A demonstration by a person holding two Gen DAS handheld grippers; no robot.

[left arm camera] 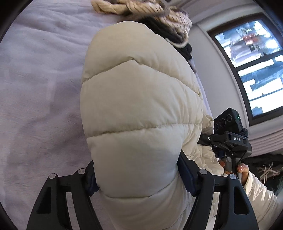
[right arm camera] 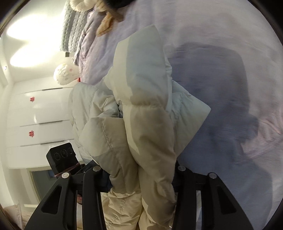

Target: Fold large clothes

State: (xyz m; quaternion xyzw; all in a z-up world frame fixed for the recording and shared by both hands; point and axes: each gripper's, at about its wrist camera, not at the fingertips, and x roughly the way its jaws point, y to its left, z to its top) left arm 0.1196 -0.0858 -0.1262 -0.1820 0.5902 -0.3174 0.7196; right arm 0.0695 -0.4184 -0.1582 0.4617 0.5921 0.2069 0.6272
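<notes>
A cream quilted puffer jacket point(left arm camera: 138, 106) hangs lifted over a lilac bedsheet point(left arm camera: 40, 88). My left gripper point(left arm camera: 139, 180) is shut on the jacket's thick padded cloth, which bulges between and over the jaws and hides the fingertips. My right gripper point(right arm camera: 141, 178) is shut on another bunched part of the same jacket point(right arm camera: 146, 109), whose folds hang forward over the bed point(right arm camera: 230, 88). The right gripper's body point(left arm camera: 230, 139) shows in the left wrist view just right of the jacket. The left gripper's body point(right arm camera: 61, 157) shows at lower left in the right wrist view.
A chunky knitted cream item point(left arm camera: 141, 8) and a dark garment point(left arm camera: 169, 35) lie at the bed's far end. A window point(left arm camera: 251, 67) is on the right wall. White wardrobe doors point(right arm camera: 40, 115), a grey knit blanket point(right arm camera: 74, 28) and a patterned round pillow point(right arm camera: 65, 74) lie left.
</notes>
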